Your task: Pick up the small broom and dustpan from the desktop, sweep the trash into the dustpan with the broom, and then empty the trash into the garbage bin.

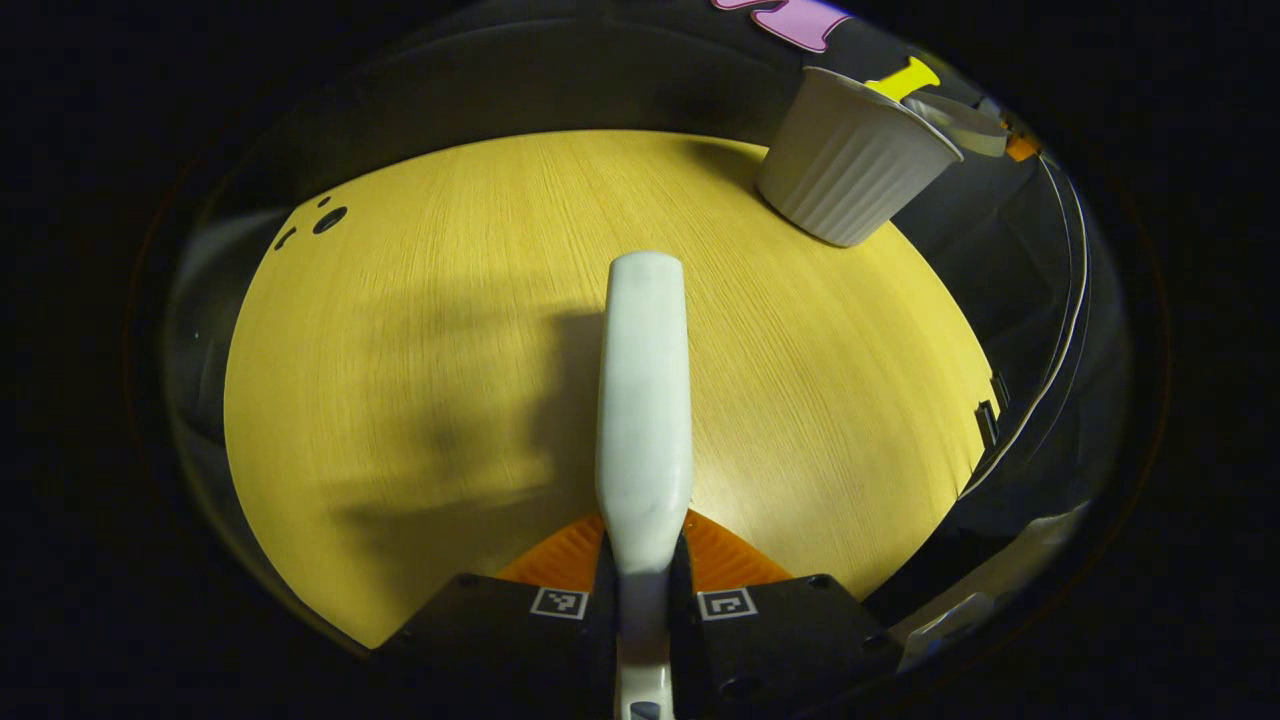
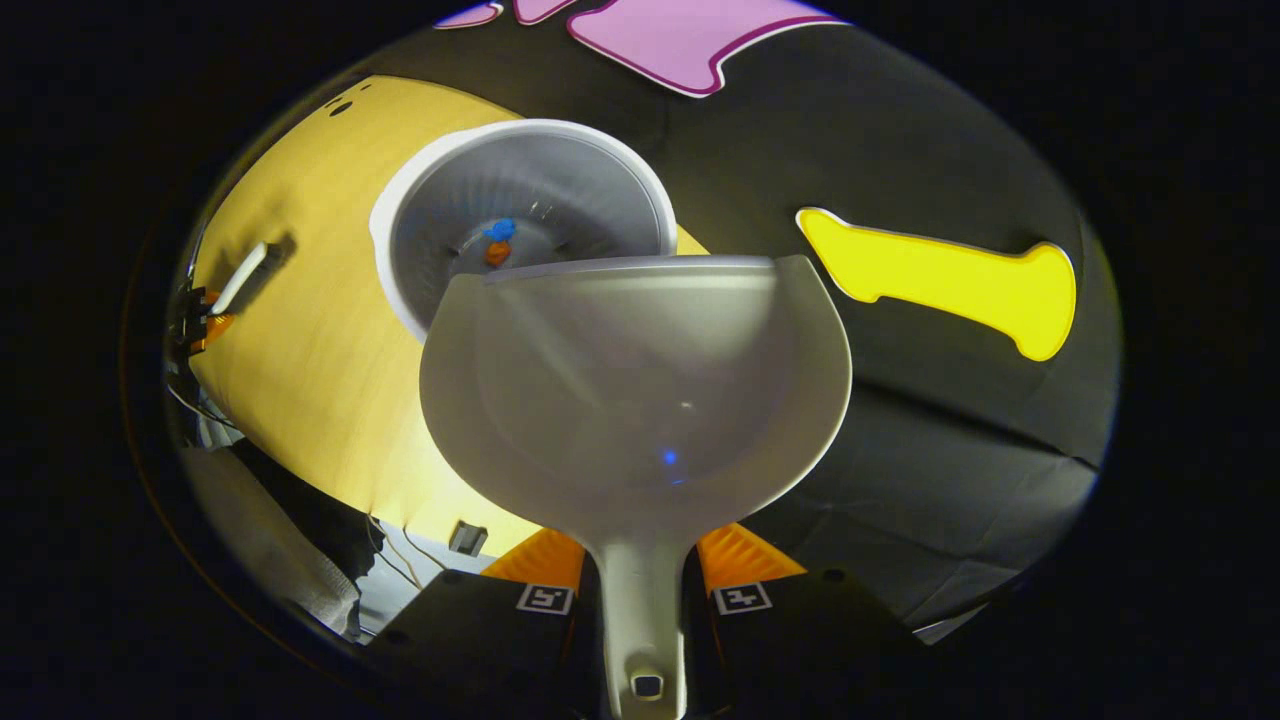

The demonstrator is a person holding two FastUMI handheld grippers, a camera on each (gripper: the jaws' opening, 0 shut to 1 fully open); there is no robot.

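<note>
My table (image 1: 420,330) looks like pale wood laminate, fine straight grain, smooth with a soft sheen. The broom (image 1: 643,400) I hold in my left tool (image 1: 643,560) is smooth, matt plastic. The dustpan (image 2: 636,390) in my right tool (image 2: 640,575) is plastic too, slightly translucent and glossy, with faint streaks of reflected light. The garbage bin (image 1: 850,160) is matt plastic with vertical ribs on its wall, outside and inside. The booth wall (image 2: 900,470) behind is dull, creased cloth. My fingers' pads (image 1: 725,555) look finely ridged, like rubber.
</note>
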